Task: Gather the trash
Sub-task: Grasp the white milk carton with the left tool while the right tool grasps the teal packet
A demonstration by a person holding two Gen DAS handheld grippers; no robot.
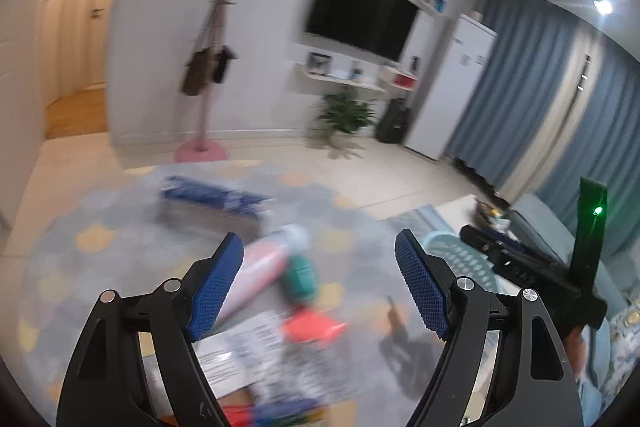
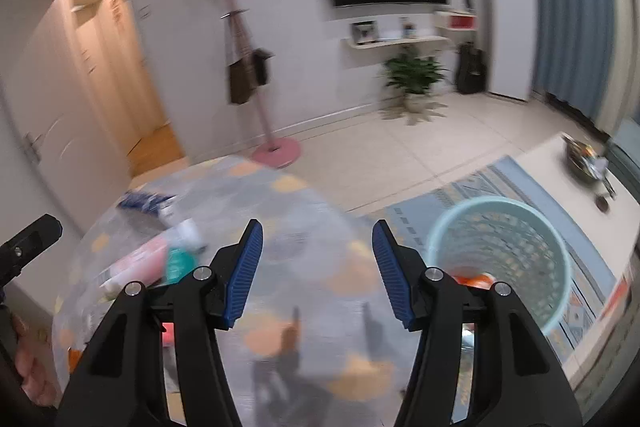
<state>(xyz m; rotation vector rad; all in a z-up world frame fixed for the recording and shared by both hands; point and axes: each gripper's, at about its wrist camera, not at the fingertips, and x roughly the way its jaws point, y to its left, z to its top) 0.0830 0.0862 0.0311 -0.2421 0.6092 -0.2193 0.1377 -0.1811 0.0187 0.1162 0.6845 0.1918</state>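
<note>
1. Left wrist view: your left gripper (image 1: pixel 319 263) is held above the floor, tilted slightly down, jaws spread wide with nothing between the blue pads (image 1: pixel 218 287).
2. Same view: the trash sits on the patterned rug (image 1: pixel 100 227), below and ahead of the pads. A pink tube (image 1: pixel 260 267) lies just beside a green bottle (image 1: pixel 300 277), a red wrapper (image 1: pixel 312 327) and a printed paper (image 1: pixel 240 351) lie nearer you, and a blue packet (image 1: pixel 208 197) is farther out. All are blurred and none touches the gripper.
3. Same view: the mint basket (image 1: pixel 460 255) shows to the right of your right pad, partly hidden by your other gripper's black body (image 1: pixel 532 267).
4. Right wrist view: your right gripper (image 2: pixel 317 271) is also above the rug, pointing forward and down, jaws wide apart and holding nothing.
5. Same view: the mint basket (image 2: pixel 552 291) stands upright just right of the right finger, on a blue striped mat (image 2: pixel 472 187), with something orange (image 2: pixel 476 279) inside at the bottom.
6. Same view: the pink tube (image 2: pixel 140 263), green bottle (image 2: pixel 180 263) and blue packet (image 2: pixel 144 203) lie to the left of the left finger, apart from it. Your other gripper (image 2: pixel 28 239) pokes in at the left edge.
</note>
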